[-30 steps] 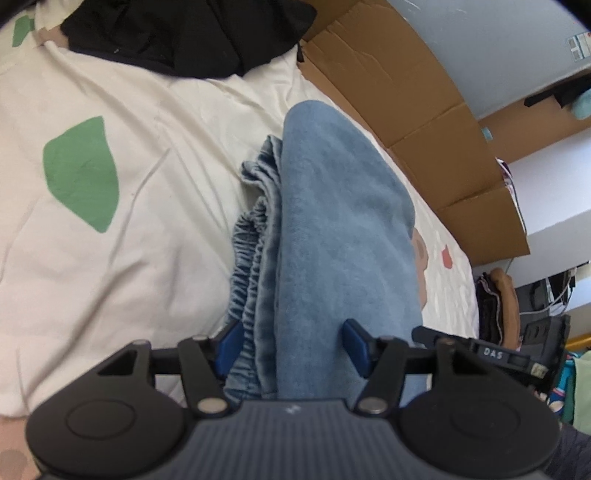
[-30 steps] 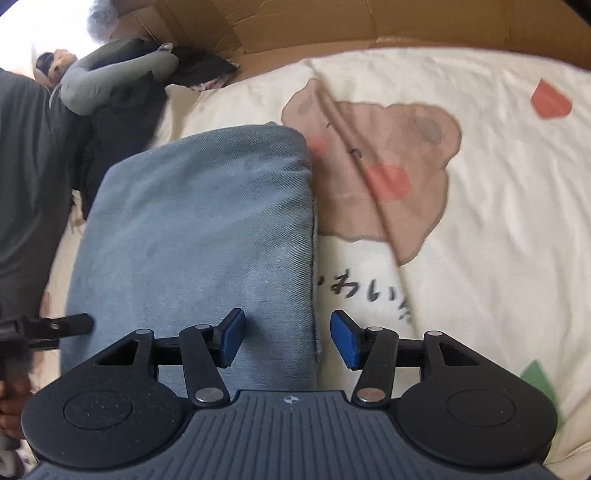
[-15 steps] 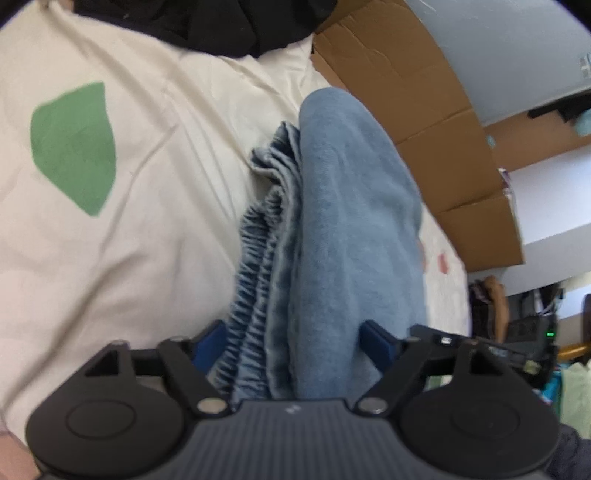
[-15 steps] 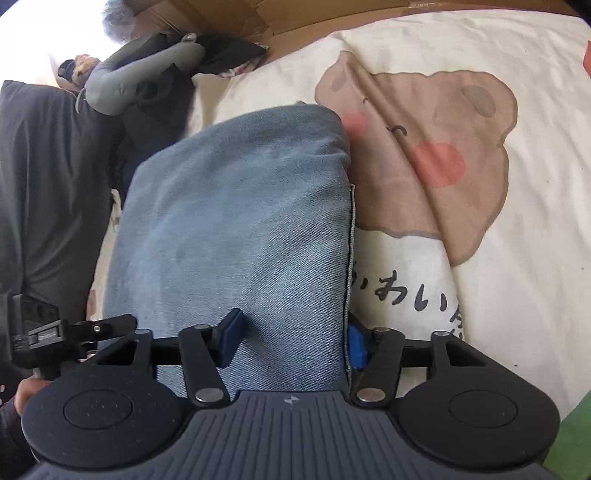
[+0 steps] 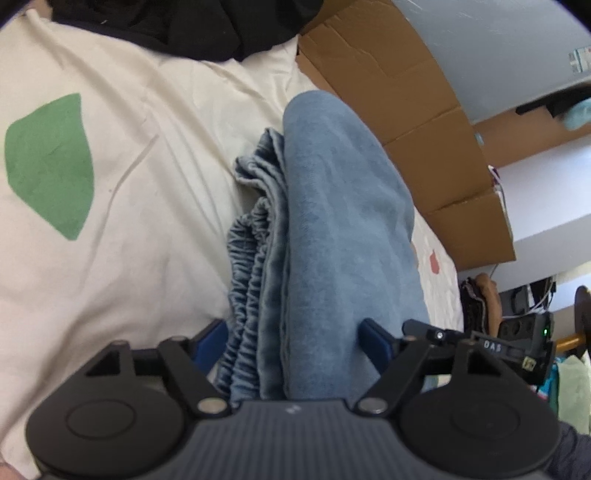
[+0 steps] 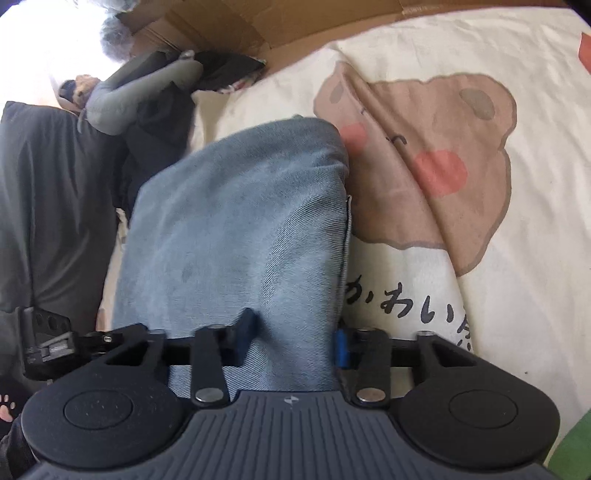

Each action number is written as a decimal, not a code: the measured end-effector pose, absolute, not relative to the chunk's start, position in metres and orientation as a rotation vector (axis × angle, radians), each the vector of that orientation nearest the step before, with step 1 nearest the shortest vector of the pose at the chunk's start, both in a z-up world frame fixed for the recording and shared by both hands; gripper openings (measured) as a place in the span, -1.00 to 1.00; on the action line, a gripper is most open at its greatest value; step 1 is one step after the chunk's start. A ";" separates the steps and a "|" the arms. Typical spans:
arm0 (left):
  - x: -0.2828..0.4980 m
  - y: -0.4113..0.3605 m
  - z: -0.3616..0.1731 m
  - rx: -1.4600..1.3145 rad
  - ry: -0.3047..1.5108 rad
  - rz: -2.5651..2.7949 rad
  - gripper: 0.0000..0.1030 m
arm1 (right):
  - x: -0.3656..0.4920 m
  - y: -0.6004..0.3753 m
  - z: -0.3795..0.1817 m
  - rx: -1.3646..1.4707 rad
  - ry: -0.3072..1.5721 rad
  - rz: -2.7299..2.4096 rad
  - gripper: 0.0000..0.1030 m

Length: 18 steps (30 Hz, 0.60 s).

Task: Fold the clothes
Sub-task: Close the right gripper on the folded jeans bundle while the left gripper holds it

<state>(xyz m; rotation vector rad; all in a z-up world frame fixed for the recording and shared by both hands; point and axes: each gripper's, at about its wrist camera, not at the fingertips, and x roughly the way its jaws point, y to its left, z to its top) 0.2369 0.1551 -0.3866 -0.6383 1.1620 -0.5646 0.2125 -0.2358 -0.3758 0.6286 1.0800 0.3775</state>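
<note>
A folded blue denim garment [image 5: 332,221] lies on a cream bedsheet [image 5: 129,110], its gathered elastic waistband stacked along the left side. My left gripper [image 5: 291,339] straddles the near end of the whole stack. Its jaws are closing, and each blue pad touches one side of the bundle. In the right wrist view the same garment [image 6: 240,221] fills the middle. My right gripper [image 6: 293,339] is closing on the garment's near right corner. Its left pad dents the fabric and its right pad sits at the seamed edge.
Black clothes [image 5: 184,26] lie at the sheet's far end, with cardboard [image 5: 388,92] along the wall. The sheet carries a green patch [image 5: 48,166] and a brown bear print [image 6: 424,166]. Dark grey clothing [image 6: 44,203] is piled on the left. Room clutter [image 5: 535,325] stands beyond the bed.
The left jaws widened from a partial pinch to span the whole stack. The right jaws drew in from either side of the corner and now pinch it. Both hands stayed put.
</note>
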 end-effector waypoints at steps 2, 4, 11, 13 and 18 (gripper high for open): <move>0.237 0.160 -0.387 -0.661 1.158 -0.574 0.32 | 0.211 -0.238 -0.373 0.655 1.075 0.383 -0.44; 0.240 0.163 -0.391 -0.679 1.165 -0.585 0.31 | 0.212 -0.237 -0.376 0.660 1.088 0.377 -0.40; 0.249 0.163 -0.401 -0.714 1.192 -0.606 0.57 | 0.223 -0.229 -0.393 0.671 1.120 0.398 -0.02; 0.252 0.162 -0.402 -0.728 1.196 -0.603 0.57 | 0.224 -0.228 -0.394 0.672 1.116 0.399 -0.02; 0.253 0.161 -0.401 -0.731 1.201 -0.610 0.36 | 0.218 -0.230 -0.392 0.683 1.098 0.400 -0.25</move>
